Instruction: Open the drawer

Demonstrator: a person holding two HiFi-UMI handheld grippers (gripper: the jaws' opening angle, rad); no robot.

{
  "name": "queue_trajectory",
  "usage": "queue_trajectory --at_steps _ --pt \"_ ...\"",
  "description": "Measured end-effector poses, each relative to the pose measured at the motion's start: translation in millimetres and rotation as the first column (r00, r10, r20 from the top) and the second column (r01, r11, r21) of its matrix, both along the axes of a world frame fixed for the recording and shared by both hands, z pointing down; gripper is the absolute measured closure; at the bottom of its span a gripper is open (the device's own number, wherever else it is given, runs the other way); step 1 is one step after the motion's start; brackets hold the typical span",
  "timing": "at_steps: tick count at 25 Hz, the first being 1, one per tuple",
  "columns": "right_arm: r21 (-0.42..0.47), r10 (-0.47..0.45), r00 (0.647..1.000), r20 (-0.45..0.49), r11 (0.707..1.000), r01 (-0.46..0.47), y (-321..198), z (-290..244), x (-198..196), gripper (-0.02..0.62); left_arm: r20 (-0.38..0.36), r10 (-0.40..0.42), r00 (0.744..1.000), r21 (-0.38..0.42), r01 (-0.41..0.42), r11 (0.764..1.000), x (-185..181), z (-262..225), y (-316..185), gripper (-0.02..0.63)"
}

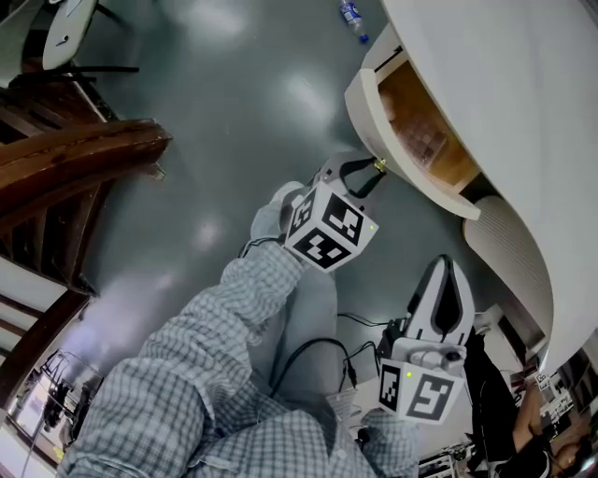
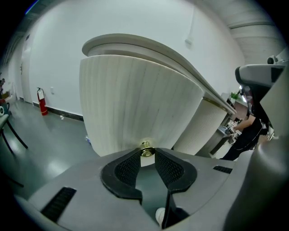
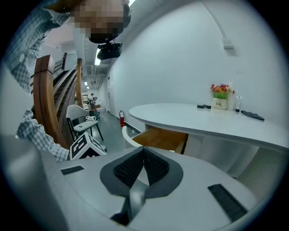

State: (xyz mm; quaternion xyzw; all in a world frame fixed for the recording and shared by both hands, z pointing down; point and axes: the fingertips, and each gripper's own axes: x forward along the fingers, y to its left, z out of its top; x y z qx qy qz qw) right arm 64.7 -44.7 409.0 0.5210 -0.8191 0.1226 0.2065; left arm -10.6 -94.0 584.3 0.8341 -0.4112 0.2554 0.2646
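A white curved drawer (image 1: 381, 126) stands pulled out from the white desk (image 1: 505, 103), and its wooden inside (image 1: 420, 135) shows. My left gripper (image 1: 374, 169) is shut on the small brass knob (image 1: 379, 165) of the drawer front. In the left gripper view the knob (image 2: 146, 150) sits pinched between the black pads' tips, in front of the ribbed drawer front (image 2: 135, 103). My right gripper (image 1: 446, 265) hangs lower right, away from the drawer, shut on nothing. In the right gripper view its jaws (image 3: 143, 150) meet at the tips, with the open drawer (image 3: 160, 137) beyond.
A wooden stair rail (image 1: 75, 163) curves at the left. A bottle (image 1: 352, 15) lies on the grey floor, and cables (image 1: 360, 359) run by my legs. A chair (image 3: 83, 121) stands farther back. A flower pot (image 3: 220, 97) rests on the desk top. A person (image 2: 246, 131) stands far right.
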Motion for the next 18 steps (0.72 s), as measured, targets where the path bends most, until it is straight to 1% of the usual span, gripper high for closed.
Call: queue_trajectory --at_steps 8,13,18 --pt "0.024 0.011 1.000 0.004 1.000 -0.011 -5 -17 0 0.586 0.042 0.041 0.998 -0.060 -0.038 0.997 -9 1 27 0.503" --pt "0.023 0.031 1.000 0.008 0.999 -0.031 -5 -22 1 0.586 0.048 0.038 0.998 -0.109 -0.033 0.994 -14 3 46 0.503" --pt "0.020 0.039 0.999 0.013 0.999 -0.040 -2 -25 3 0.586 0.058 0.049 0.997 -0.124 -0.042 0.991 -17 3 59 0.503"
